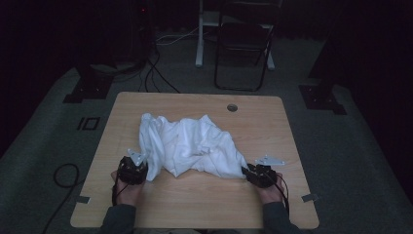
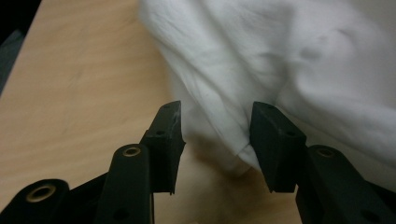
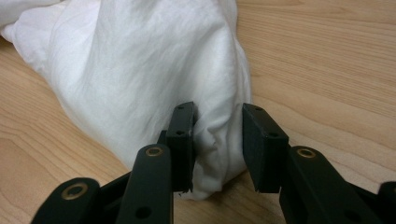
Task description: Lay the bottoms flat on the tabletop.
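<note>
White cloth lies crumpled on the wooden table, in the middle and a little toward the person's side. Its bulk runs across the table from left to right, so the long axis goes roughly from one gripper to the other, and both near corners come down toward the hands.

Right gripper is at the near right corner of the cloth. In the right gripper view a bunched fold sits between its two black jaws; the left jaw touches the fabric and the right one seems to press on it too, so I judge it as clenched on the cloth, holding this corner in place.

Left gripper is at the near left edge. In the left gripper view the jaws stand apart — a hanging fold of the cloth is between them, close to the right jaw, but a gap stays beside the left jaw, so nothing is pinched there yet.

The coming move turns on this side: the cloth edge lies straight ahead of the left gripper and slightly to its right, already inside the jaws. To my judgement the left hand only needs to close on that fold — then both ends of the long axis are held and the cloth can be spread.
</note>
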A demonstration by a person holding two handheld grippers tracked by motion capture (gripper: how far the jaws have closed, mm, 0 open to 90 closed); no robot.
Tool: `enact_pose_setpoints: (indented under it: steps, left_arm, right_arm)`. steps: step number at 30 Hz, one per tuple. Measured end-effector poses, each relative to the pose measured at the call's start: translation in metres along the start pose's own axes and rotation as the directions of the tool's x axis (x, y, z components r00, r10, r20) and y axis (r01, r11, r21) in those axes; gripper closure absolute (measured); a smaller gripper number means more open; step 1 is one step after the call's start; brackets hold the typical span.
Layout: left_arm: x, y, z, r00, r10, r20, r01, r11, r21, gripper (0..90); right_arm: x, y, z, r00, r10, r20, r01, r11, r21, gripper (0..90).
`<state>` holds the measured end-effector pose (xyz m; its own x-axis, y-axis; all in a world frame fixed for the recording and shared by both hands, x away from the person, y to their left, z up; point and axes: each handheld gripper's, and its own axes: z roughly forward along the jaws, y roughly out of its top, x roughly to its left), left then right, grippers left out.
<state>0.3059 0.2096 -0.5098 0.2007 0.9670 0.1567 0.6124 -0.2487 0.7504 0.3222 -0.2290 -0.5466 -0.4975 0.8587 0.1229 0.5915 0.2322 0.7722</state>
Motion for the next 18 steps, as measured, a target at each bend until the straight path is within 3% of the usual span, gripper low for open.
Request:
enact_pose_setpoints:
  steps: [1,3,4,9,15,18]
  left_arm:
    - [0.009,-0.008,-0.003,0.9997,-0.02,-0.013,0.02,0.9997,0.01,54.2]
    - [0.009,-0.008,-0.003,0.9997,-0.02,-0.013,0.02,0.9997,0.01,54.0]
    - [0.023,-0.019,-0.008,0.9983,-0.044,-0.039,0.045,0.9987,0.026,53.7]
    - [0.047,-0.039,-0.018,0.9901,-0.117,-0.077,0.121,0.9914,0.049,52.7]
    - [0.06,-0.059,-0.034,0.9808,-0.176,-0.085,0.18,0.9822,0.053,52.1]
    - [0.058,-0.067,-0.046,0.9805,-0.184,-0.068,0.187,0.9813,0.043,52.1]
  right_arm:
    - [0.0,0.0,0.0,1.0,0.0,0.0,0.0,1.0,0.0,65.5]
    - [0.0,0.0,0.0,1.0,0.001,0.0,-0.001,1.0,0.0,65.3]
    - [0.0,0.0,0.0,1.0,0.001,-0.001,-0.001,1.0,0.0,65.1]
    - [-0.001,0.0,0.0,1.0,0.003,-0.001,-0.003,1.0,0.001,64.7]
    - [0.001,0.001,0.0,0.9999,-0.006,0.012,0.005,1.0,0.005,63.2]
    - [0.004,0.003,-0.003,0.9985,-0.04,0.038,0.039,0.999,0.007,63.2]
